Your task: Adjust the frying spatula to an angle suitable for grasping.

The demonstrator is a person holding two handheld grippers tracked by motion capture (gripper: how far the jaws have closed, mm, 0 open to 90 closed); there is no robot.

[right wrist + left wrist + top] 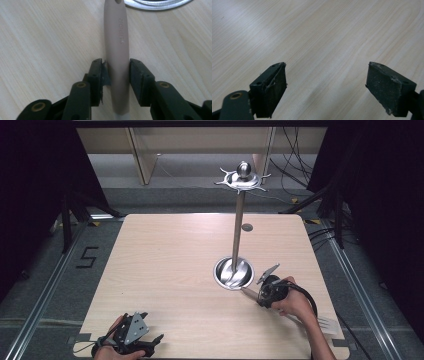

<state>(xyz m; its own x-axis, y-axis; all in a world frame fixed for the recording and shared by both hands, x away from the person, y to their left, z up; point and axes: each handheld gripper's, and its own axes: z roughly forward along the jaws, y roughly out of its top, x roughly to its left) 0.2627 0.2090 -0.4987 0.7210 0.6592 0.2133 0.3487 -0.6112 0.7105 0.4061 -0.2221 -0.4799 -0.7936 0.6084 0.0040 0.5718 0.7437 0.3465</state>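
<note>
The beige handle [117, 57] of a kitchen utensil is being gripped by the right tool [117, 75]: in the right gripper view both pads are pressing on its sides, low in the middle of the frame, while the handle is lying along the surface [45, 37] and pointing up toward the rim of the steel base [157, 4] at the top edge. In the high view the same handle [248, 292] is being seen as a short pale piece at the lower right of centre, between the right tool [261, 295] and the round base [233, 272] of the metal stand. Pale prongs [327, 323] are showing behind the right hand [295, 304]; they probably belong to this utensil, but this cannot be confirmed.

Several risks are being judged from here. The handle is smooth and rounded, so it may be squeezed out of the pads or may be turned between them when it is lifted. The tip is lying just beside the base, so the stand may be knocked if the utensil is swung. The hooks of the top ring [243, 179] are small, so the hole at the handle's end may be missed.

The left tool [325, 85] is being kept wide open, with nothing between the pads, over bare wood; in the high view it [150, 347] is resting at the lower left edge.

The surface is a pale wooden board with rounded corners. Around it grey floor, metal rails, dark curtains at both sides and loose cables at the upper right are being seen.
</note>
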